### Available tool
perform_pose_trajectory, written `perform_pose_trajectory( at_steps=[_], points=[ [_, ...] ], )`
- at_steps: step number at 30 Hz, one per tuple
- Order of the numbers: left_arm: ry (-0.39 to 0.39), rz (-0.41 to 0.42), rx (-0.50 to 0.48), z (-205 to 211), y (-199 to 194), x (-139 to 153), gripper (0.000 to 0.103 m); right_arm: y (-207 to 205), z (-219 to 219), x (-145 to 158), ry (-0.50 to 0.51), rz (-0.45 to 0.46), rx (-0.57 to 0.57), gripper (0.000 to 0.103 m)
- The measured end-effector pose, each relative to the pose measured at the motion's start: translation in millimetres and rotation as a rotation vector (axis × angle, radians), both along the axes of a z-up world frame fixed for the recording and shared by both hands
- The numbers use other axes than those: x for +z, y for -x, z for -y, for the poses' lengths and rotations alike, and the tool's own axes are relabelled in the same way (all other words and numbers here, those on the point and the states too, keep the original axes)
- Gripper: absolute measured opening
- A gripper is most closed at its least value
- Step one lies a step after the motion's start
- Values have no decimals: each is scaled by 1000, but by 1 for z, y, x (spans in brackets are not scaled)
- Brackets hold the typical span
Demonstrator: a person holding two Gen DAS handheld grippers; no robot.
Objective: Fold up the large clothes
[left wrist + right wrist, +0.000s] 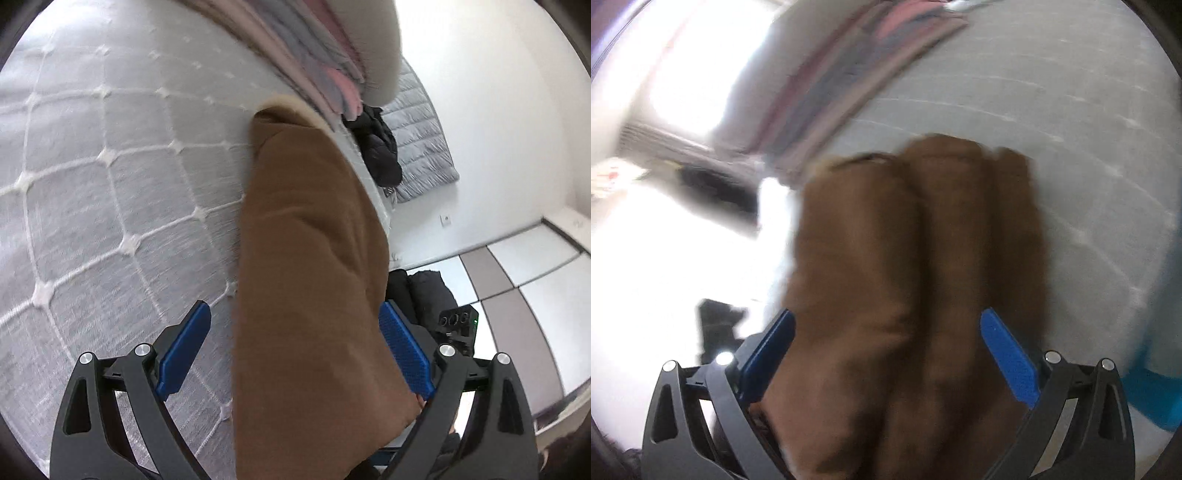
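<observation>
A large brown garment (310, 258) with a pale fleecy collar hangs in thick folds over the edge of a grey quilted mattress (110, 166). My left gripper (295, 350) stands with its blue pads wide apart, the brown cloth filling the gap between them. In the blurred right wrist view the same brown garment (905, 277) lies bunched between the wide-set blue pads of my right gripper (886, 350), above the mattress (1052, 129). I cannot tell whether either gripper pinches the cloth.
A pink and grey striped folded cloth (306, 55) lies at the far end of the mattress, also in the right wrist view (857, 62). A black jacket (376, 147) and a grey quilted blanket (421, 140) lie beyond. A black bag (424, 291) sits on the tiled floor.
</observation>
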State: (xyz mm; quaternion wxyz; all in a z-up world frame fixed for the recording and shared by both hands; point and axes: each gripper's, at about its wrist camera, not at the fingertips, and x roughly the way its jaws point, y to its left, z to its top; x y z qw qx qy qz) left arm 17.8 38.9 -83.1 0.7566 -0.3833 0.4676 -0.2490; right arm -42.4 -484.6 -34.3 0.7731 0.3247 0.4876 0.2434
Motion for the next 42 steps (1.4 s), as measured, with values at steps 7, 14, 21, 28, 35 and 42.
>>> perform_pose_trajectory(
  at_steps=[7,14,21,28,35,42],
  points=[
    [5,2,-2,1,3,-4,88,-55,-7,-26,-150,-63,84,97],
    [25,0,-9,-5,7,-3,88,-81,-29,-37,-240,2,237,97],
    [18,0,-41,4,7,-1,89,-85,-41,-37,-93,-9,284,75],
    [23,41,-6,2,3,0,89,-48,-41,-33,-110,-4,181,13],
    [92,155,-31,21,11,25,89,13,21,9,-253,103,93,11],
    [-30,164,-119,63,14,21,91,14,46,-64,-134,-50,3,8]
  ],
)
